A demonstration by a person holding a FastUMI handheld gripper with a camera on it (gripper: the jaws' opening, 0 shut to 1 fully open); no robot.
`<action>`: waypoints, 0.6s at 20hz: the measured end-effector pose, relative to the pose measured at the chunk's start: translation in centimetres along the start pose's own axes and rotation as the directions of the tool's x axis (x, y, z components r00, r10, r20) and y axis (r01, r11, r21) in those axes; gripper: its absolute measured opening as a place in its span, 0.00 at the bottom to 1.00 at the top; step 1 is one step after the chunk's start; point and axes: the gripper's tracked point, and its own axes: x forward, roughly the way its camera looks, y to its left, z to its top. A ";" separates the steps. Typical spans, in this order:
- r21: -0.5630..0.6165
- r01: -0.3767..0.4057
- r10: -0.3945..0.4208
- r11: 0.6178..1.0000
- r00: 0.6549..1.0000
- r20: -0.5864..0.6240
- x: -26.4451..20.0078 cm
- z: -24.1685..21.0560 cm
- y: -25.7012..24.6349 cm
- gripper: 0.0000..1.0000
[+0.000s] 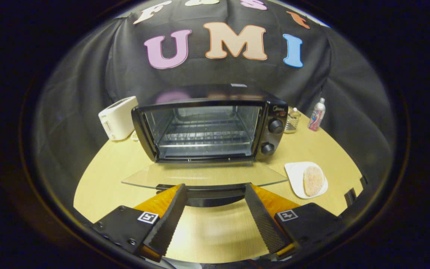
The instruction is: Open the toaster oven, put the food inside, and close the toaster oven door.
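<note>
Tongs (215,190) of mine stand spread wide, holding nothing, their tips at the handle (215,197) of the dropped glass door (203,175). Beyond it gapes the black toaster oven (209,127), its wire rack bare, its mouth facing me. Right of my fingers, the pale oval food (313,181) lies on a white plate (296,175), its long axis running away from me.
</note>
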 end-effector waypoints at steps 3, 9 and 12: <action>-0.053 -0.002 -0.002 0.999 0.997 -0.076 0.6 -3.3 0.1 0.99; 0.004 -0.012 0.013 1.000 0.981 -0.193 2.0 -8.1 0.1 0.97; 0.008 -0.001 0.002 1.000 0.980 -0.197 1.5 -8.1 -0.6 0.97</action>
